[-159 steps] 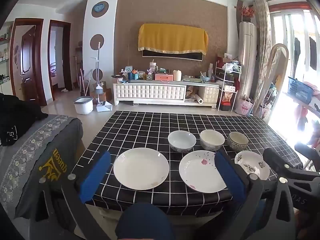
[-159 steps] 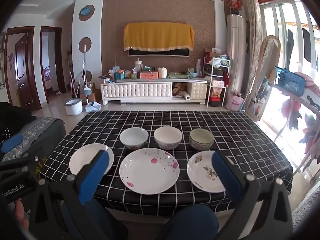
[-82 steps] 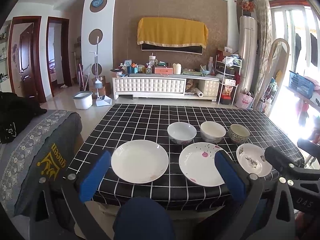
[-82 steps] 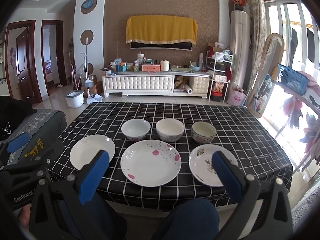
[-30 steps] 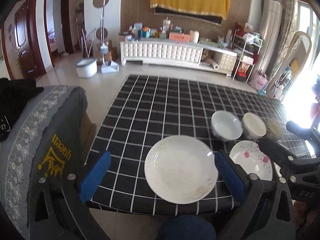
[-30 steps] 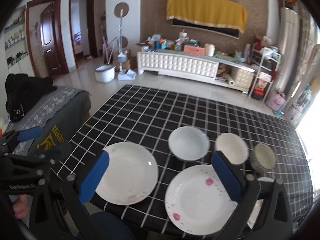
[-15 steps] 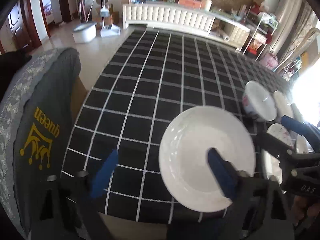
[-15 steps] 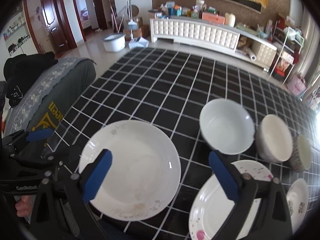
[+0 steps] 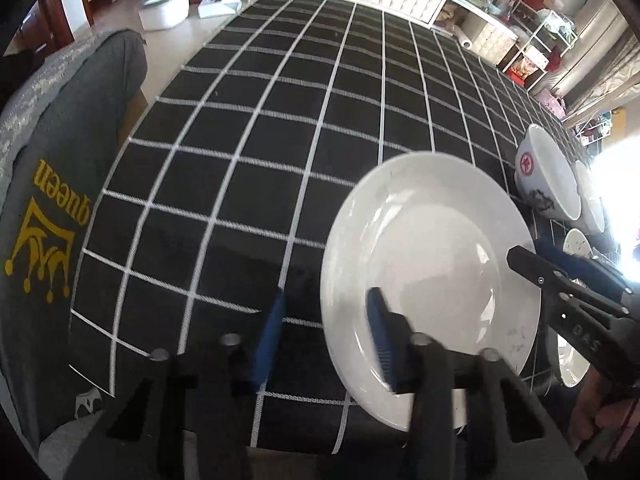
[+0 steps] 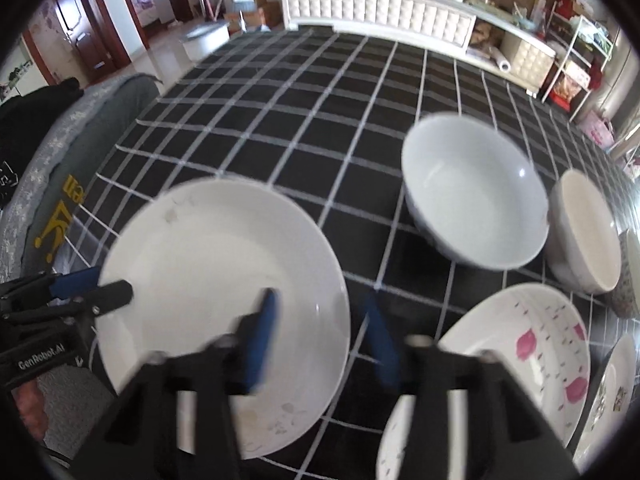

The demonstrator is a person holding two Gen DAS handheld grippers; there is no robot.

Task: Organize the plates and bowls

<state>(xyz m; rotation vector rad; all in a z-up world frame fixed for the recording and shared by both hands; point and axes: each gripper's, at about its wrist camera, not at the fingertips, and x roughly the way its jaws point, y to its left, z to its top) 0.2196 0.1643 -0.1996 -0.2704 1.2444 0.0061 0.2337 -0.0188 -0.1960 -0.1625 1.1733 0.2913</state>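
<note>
The big white plate (image 9: 432,256) is lying flat near the front edge of the checked table (image 9: 280,128). Its left rim is being straddled by the left claw (image 9: 326,340), its right rim by the right claw (image 10: 320,336). Both claws are being held partly apart, not clamped. A white bowl (image 10: 472,188) and a flowered plate (image 10: 512,360) are sitting beside it.

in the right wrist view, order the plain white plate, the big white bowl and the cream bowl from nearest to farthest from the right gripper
From the right gripper:
1. plain white plate, its right rim between the jaws, lower left.
2. big white bowl, beyond the jaws, up and to the right.
3. cream bowl, farther right, beside the big white bowl.
</note>
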